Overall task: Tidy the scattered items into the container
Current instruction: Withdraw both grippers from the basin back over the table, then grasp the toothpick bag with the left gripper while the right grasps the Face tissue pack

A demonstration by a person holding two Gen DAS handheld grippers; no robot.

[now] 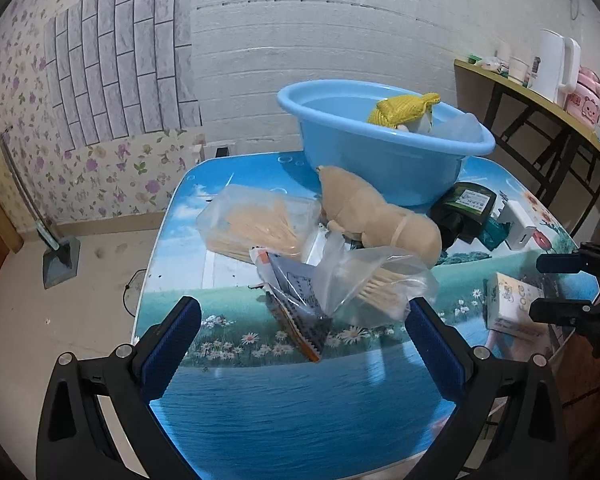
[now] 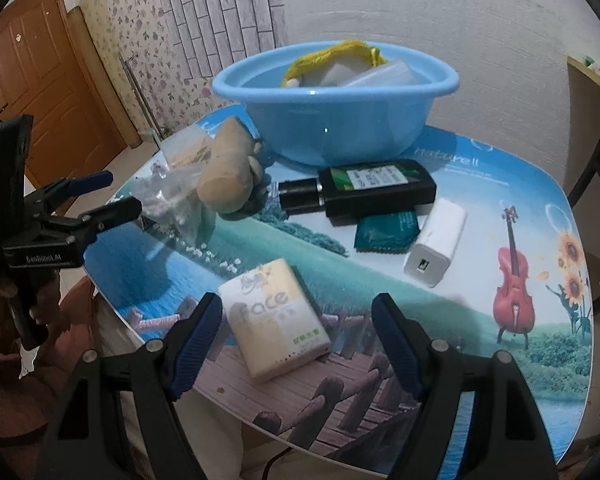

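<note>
A blue basin (image 1: 384, 160) (image 2: 336, 120) stands at the table's far side and holds a yellow net bag (image 1: 404, 110) and clear plastic. My left gripper (image 1: 300, 316) is open and empty; a clear bag of wooden sticks (image 1: 376, 288) and a packet (image 1: 296, 308) lie just ahead between its fingers. My right gripper (image 2: 298, 316) is open around a "Face" tissue pack (image 2: 276, 316), not closed on it. A beige plush toy (image 2: 228, 172), a dark bottle (image 2: 364, 188), a teal sachet (image 2: 386, 232) and a white charger (image 2: 436, 242) lie on the table.
A second clear bag of sticks (image 1: 256, 220) lies left of the plush. The printed table (image 2: 500, 208) ends close to both grippers. A side table with a white kettle (image 1: 556, 66) and cups stands at right. A wooden door (image 2: 40, 80) is at left.
</note>
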